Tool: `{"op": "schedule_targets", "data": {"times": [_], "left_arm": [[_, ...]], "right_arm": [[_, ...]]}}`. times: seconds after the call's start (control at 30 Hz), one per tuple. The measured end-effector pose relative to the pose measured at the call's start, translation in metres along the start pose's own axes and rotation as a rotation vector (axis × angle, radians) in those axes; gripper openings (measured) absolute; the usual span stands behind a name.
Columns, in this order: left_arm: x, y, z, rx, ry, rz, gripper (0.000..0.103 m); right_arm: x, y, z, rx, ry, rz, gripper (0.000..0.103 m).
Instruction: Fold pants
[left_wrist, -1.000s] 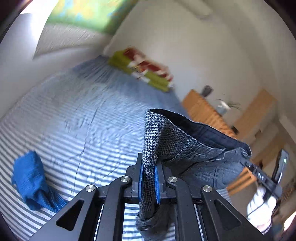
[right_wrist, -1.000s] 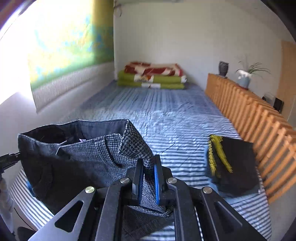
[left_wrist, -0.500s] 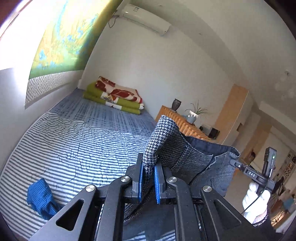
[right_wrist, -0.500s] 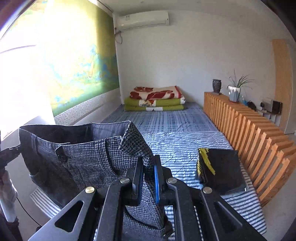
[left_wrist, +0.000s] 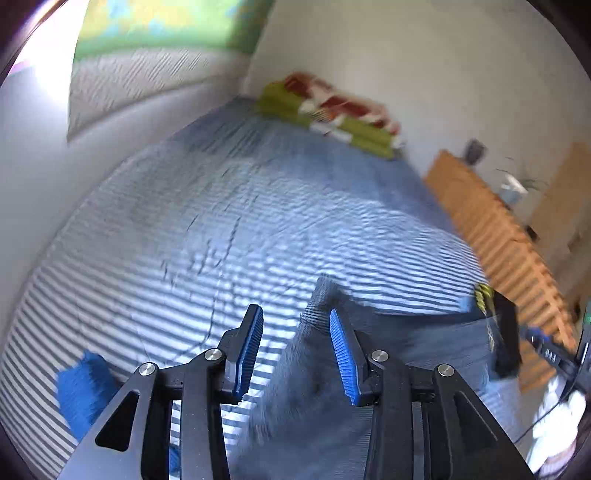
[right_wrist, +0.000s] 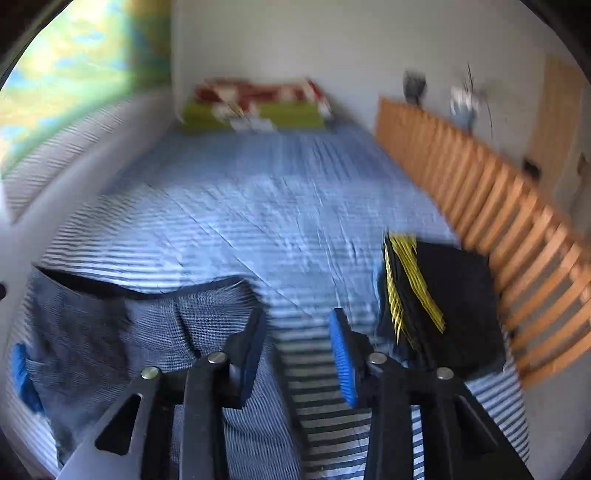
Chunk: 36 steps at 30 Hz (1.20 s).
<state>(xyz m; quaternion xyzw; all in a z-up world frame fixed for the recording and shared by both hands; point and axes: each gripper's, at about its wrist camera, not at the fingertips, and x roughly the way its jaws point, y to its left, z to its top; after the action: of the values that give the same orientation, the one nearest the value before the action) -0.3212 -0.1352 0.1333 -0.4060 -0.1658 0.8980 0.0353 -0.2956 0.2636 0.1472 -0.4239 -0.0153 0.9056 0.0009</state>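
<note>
The grey houndstooth pants lie spread on the blue striped bed sheet, waistband toward the far end. My left gripper hovers over their left corner with its jaws opening; cloth shows beneath the gap, but the blue pads do not press on it. In the right wrist view the pants lie left of and under my right gripper. Its jaws are also opening, with striped sheet and a pants edge showing between them, untouched. Both views are motion-blurred.
A folded black garment with yellow stripes lies right of the pants, a blue cloth to their left. A wooden slatted rail runs along the bed's right side, with folded green and red blankets at the far end. A white-gloved hand shows at right.
Both grippers were shut on the lifted waistband and have now let go. The pants dropped onto the sheet, and both views tipped down toward the bed.
</note>
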Motion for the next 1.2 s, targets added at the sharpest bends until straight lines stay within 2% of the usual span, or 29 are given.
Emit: {"op": "schedule_targets", "data": {"times": [0.07, 0.13, 0.17, 0.23, 0.43, 0.57, 0.63, 0.77, 0.87, 0.93, 1.03, 1.1, 1.2], "left_arm": [[0.020, 0.025, -0.011, -0.054, 0.040, -0.039, 0.041], [0.030, 0.037, -0.023, -0.036, 0.068, -0.030, 0.045], [0.031, 0.046, -0.032, -0.024, 0.088, -0.031, 0.050], [0.027, 0.064, -0.057, -0.025, 0.118, -0.034, 0.052], [-0.023, 0.096, -0.147, 0.024, 0.149, -0.014, 0.052], [-0.057, 0.100, -0.200, 0.050, 0.158, -0.013, 0.054], [-0.069, 0.106, -0.228, 0.055, 0.170, -0.006, 0.056], [-0.066, 0.121, -0.267, 0.048, 0.236, 0.013, 0.056], [-0.052, 0.126, -0.284, 0.040, 0.270, 0.034, 0.056], [-0.043, 0.126, -0.290, 0.035, 0.279, 0.021, 0.056], [-0.031, 0.124, -0.288, 0.044, 0.269, 0.044, 0.057], [-0.022, 0.127, -0.288, 0.006, 0.279, 0.023, 0.057], [-0.013, 0.123, -0.285, 0.002, 0.262, 0.029, 0.057]], "right_arm": [[0.025, -0.011, -0.008, 0.033, 0.057, 0.007, 0.033], [0.037, -0.019, -0.027, 0.021, 0.117, 0.046, 0.033], [0.039, -0.020, -0.037, 0.008, 0.146, 0.059, 0.033], [0.037, -0.023, -0.062, -0.019, 0.191, 0.084, 0.034], [-0.004, -0.032, -0.157, -0.060, 0.253, 0.122, 0.034], [-0.042, -0.010, -0.205, -0.109, 0.234, 0.174, 0.035], [-0.057, 0.005, -0.231, -0.112, 0.247, 0.229, 0.040], [-0.064, 0.030, -0.265, -0.099, 0.294, 0.303, 0.041], [-0.057, 0.053, -0.285, -0.115, 0.332, 0.325, 0.041], [-0.048, 0.069, -0.296, -0.109, 0.366, 0.357, 0.041], [-0.042, 0.091, -0.303, -0.103, 0.375, 0.361, 0.041], [-0.047, 0.106, -0.302, -0.127, 0.341, 0.367, 0.042], [-0.058, 0.139, -0.295, -0.184, 0.261, 0.388, 0.054]]}}
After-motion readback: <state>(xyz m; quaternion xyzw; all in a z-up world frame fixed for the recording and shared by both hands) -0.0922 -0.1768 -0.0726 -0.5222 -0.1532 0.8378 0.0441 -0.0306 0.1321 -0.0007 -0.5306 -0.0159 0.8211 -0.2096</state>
